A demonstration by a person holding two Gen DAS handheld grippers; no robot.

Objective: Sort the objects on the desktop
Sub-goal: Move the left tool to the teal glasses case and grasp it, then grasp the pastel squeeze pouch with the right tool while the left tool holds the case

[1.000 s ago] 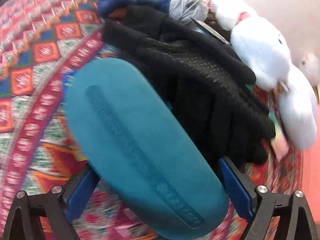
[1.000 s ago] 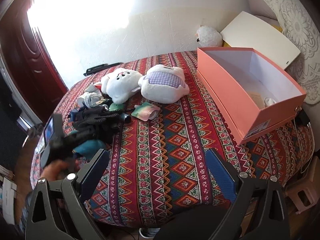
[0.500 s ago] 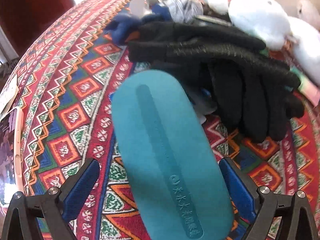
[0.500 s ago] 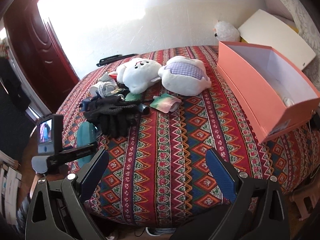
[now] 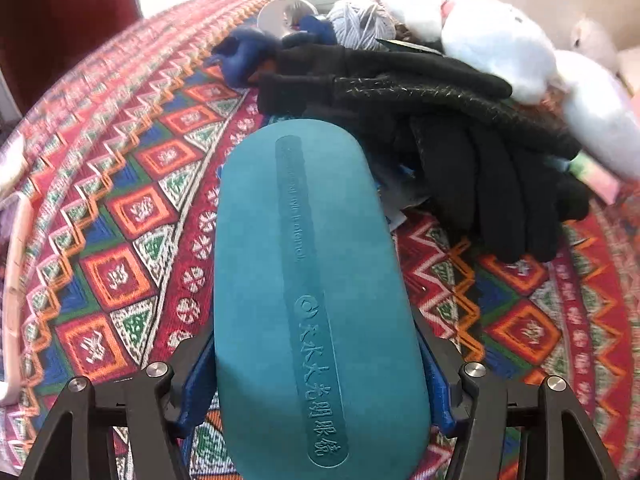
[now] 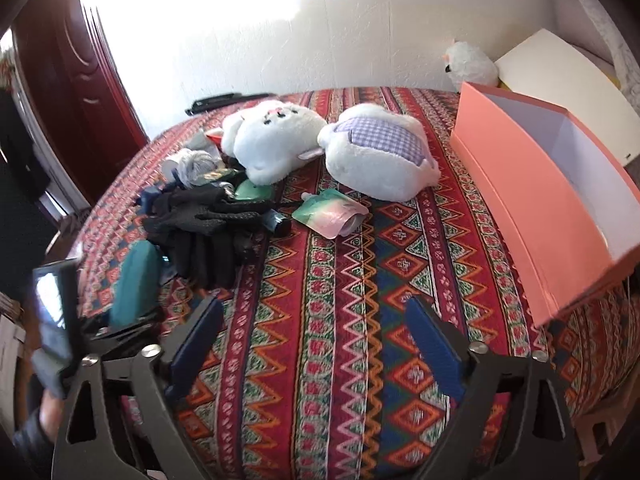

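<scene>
Though smooth and rigid, teal oval hard-shell glasses case point(image 5: 316, 300), centre-bottom of frame on patterned cloth, looks light; clamped at near end by left gripper point(image 5: 316, 384). Right gripper point(image 6: 316, 344) wide open, empty.

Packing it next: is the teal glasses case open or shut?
Shut: the glasses case shows one closed, unbroken lid between the left gripper's fingers.

The teal glasses case point(image 5: 316, 300) is covering most of both blue fingers point(image 5: 198, 388) of the left gripper point(image 5: 318, 380), and its near end is running off the bottom edge; the black gloves point(image 5: 460, 152) are hiding a blue-and-white item under them. The pink box point(image 6: 532, 216) is being cut off at the right edge, its contents lying out of sight; the small screen point(image 6: 52, 312) is showing too blurred to read.
</scene>
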